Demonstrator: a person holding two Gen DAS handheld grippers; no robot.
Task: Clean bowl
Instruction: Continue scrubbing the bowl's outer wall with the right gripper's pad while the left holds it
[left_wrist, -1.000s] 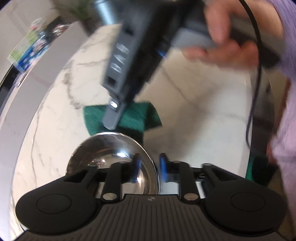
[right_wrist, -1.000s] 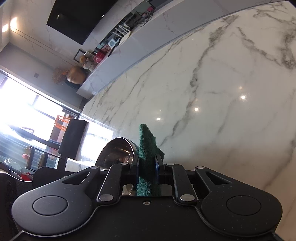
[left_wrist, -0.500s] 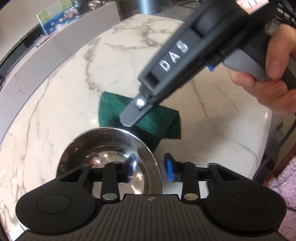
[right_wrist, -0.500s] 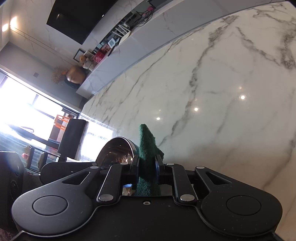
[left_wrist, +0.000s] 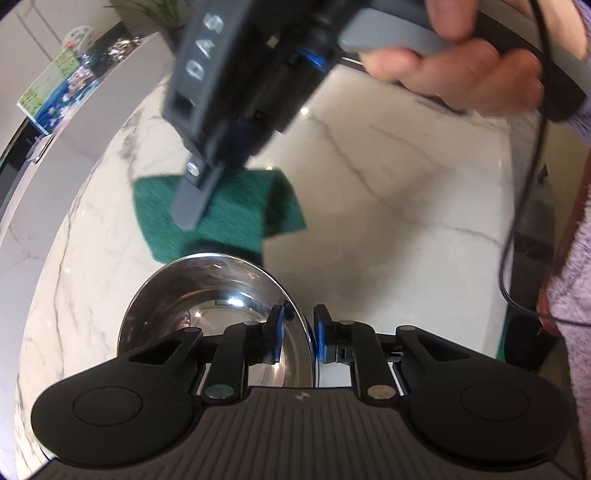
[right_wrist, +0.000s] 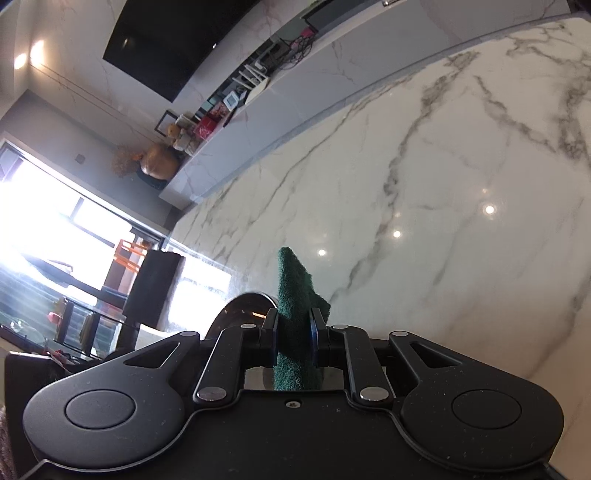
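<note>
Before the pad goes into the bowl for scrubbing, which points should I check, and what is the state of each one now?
1. Right gripper holds the green scouring pad: ok, jaws shut on it.
2. Left gripper secures the steel bowl: ok; the fingers straddle the rim, which looks clamped.
3. Pad is over the bowl opening: not ok; in the left wrist view it hangs beyond the far rim, above the marble table.
4. Bowl interior is free of objects: ok, only reflections show.
5. Dirt to remove inside the bowl: cannot tell, surface is too reflective.
</note>
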